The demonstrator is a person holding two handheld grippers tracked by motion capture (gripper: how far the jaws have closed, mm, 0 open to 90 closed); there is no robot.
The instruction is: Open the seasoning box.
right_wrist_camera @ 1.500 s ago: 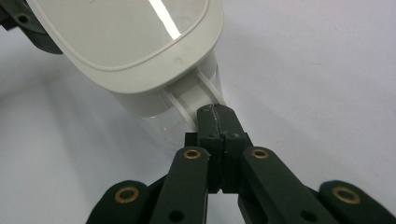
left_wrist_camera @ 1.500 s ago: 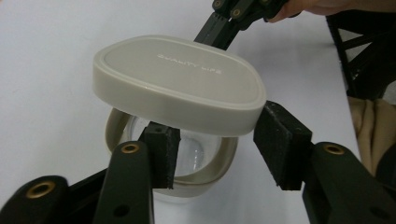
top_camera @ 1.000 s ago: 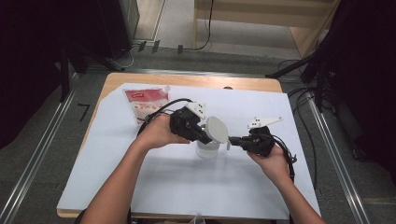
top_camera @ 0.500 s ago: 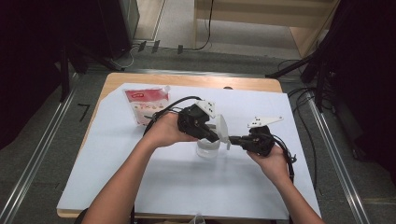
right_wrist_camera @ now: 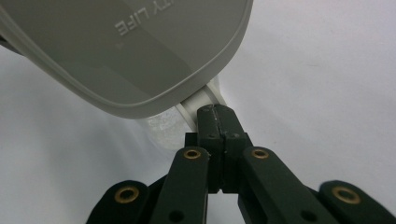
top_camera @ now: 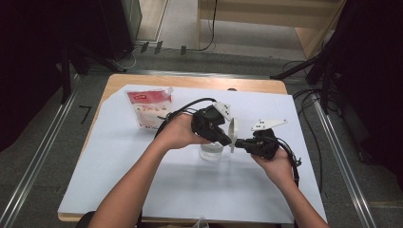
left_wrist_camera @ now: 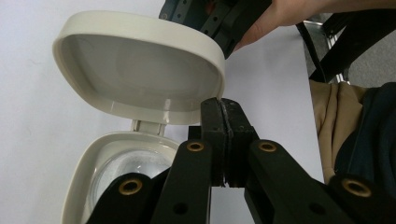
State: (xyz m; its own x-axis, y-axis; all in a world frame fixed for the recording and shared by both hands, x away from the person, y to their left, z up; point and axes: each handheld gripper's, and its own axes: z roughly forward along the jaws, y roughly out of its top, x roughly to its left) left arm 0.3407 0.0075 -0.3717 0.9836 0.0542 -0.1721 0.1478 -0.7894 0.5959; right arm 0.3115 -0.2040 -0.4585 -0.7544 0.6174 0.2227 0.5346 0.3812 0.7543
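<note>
White worktop [top_camera: 142,180] carries a light, rigid, likely slippery container [top_camera: 210,151], whose hinged lid [top_camera: 233,134] is best gripped at the rim by both pressed-together jaws.

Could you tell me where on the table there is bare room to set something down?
The white sheet is bare along its near edge, between the forearms and left of the left hand. The far right corner behind the right gripper is free too. It is crowded around the open container mid-table, and the pouch takes the far left.
</note>
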